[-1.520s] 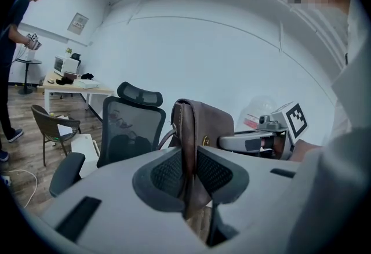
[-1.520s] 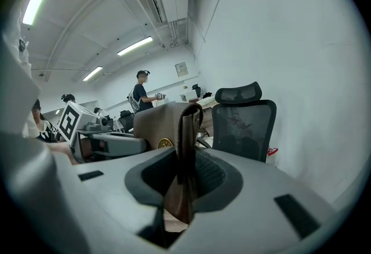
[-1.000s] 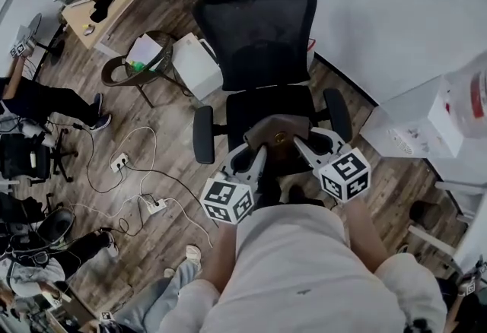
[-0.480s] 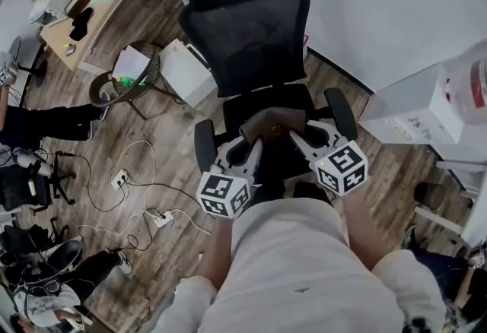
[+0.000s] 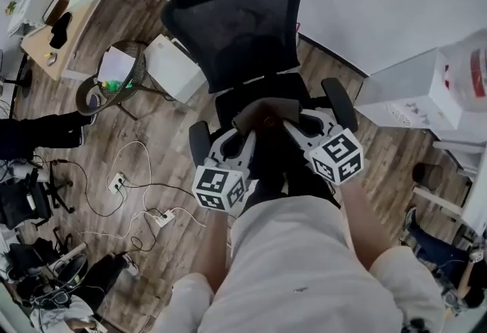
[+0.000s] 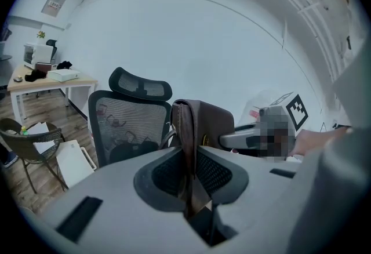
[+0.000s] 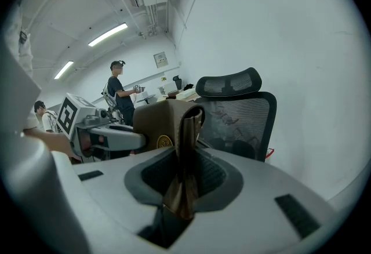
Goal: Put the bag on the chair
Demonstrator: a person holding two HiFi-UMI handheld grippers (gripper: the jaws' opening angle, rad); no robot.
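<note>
**A:** Head view: where is the bag?

**B:** The bag hangs over the seat of the chair, between the left gripper and the right gripper. I cannot tell whether it touches the seat.

**A:** Left gripper view?

**B:** Its fingers stand narrow, pinched on one brown edge of the bag, with the chair beyond.

**A:** Right gripper view?

**B:** Likewise: fingers narrow, clamped on the other edge.

**A:** Which step?

**B:** Carrying, close to set-down, I judge. Next, lower the bag until the seat bears it, then part both pairs.
</note>
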